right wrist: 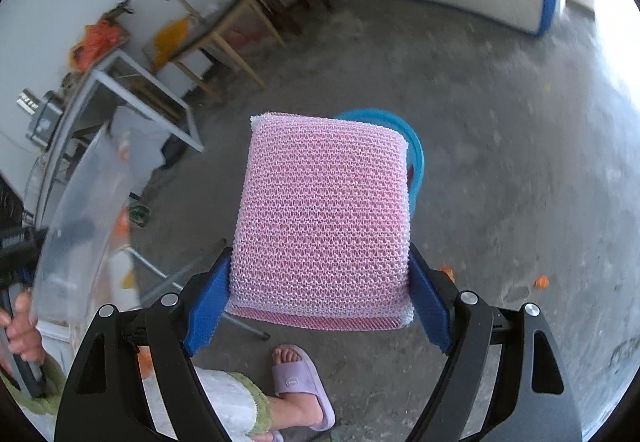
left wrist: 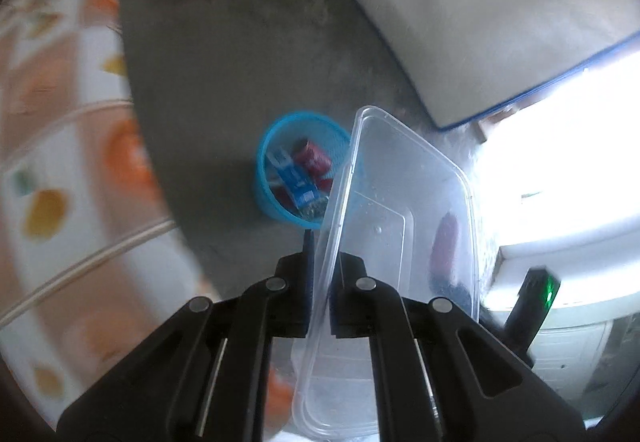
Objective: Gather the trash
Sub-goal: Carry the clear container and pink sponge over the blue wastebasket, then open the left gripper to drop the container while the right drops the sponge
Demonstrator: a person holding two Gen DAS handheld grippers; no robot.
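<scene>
Trash is being carried in both grippers above the blue bin on the concrete floor. Left gripper, nearly closed, is pinching the clear plastic container by its wall. Right gripper, jaws wide, is clamping the pink sponge. Risk: the container is overhanging the bin's right rim; an off-centre release could be missing it.
</scene>
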